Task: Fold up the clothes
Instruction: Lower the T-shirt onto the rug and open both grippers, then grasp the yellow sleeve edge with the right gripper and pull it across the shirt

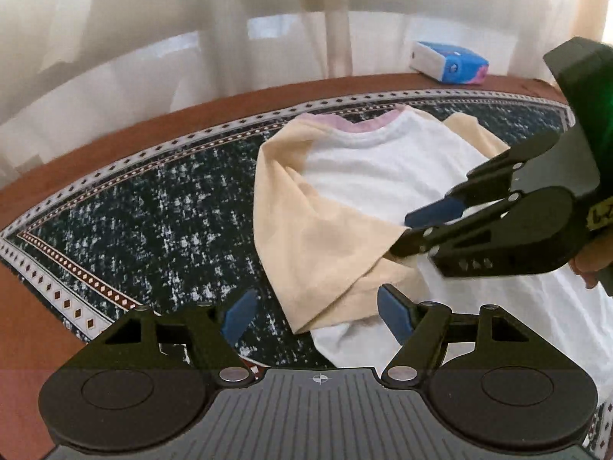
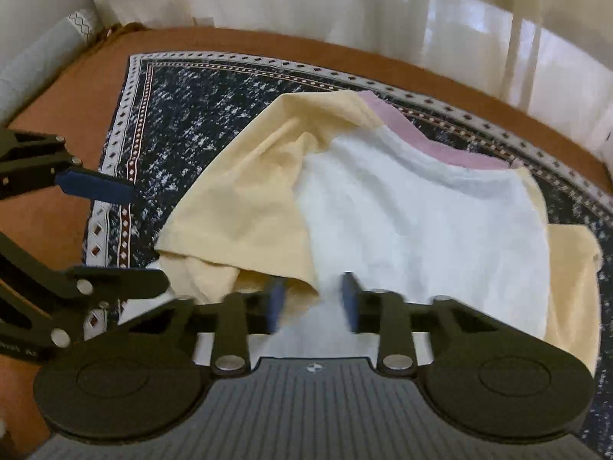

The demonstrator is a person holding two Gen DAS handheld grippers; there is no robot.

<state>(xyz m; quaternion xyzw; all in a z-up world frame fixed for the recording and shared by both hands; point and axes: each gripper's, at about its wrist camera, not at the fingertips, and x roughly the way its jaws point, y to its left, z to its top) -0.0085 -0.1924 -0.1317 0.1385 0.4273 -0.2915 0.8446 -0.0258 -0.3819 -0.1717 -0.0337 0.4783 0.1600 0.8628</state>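
Left wrist view first: a white T-shirt with cream-yellow sleeves and a pink collar lies on a dark patterned cloth over a brown table, and the near sleeve is already flopped inward over the white body. The left gripper hangs above that sleeve's hem with its jaws spread wide and nothing between the blue pads. The right gripper comes in from the right side, its tips right at the sleeve's edge; from here it looks to be nipping the fabric, though I can't be sure the pads truly press. From the right wrist view its jaws stand narrow but apart, blurred, with the sleeve hem and white cloth lying by them. This is thin, limp jersey, I'd judge: light, no stiffness, ready to sag and crease wherever it isn't supported. Best hold is on the stitched hem or a shoulder seam, pinching both layers, never mid-panel. A blue tissue pack sits well clear at the far edge.
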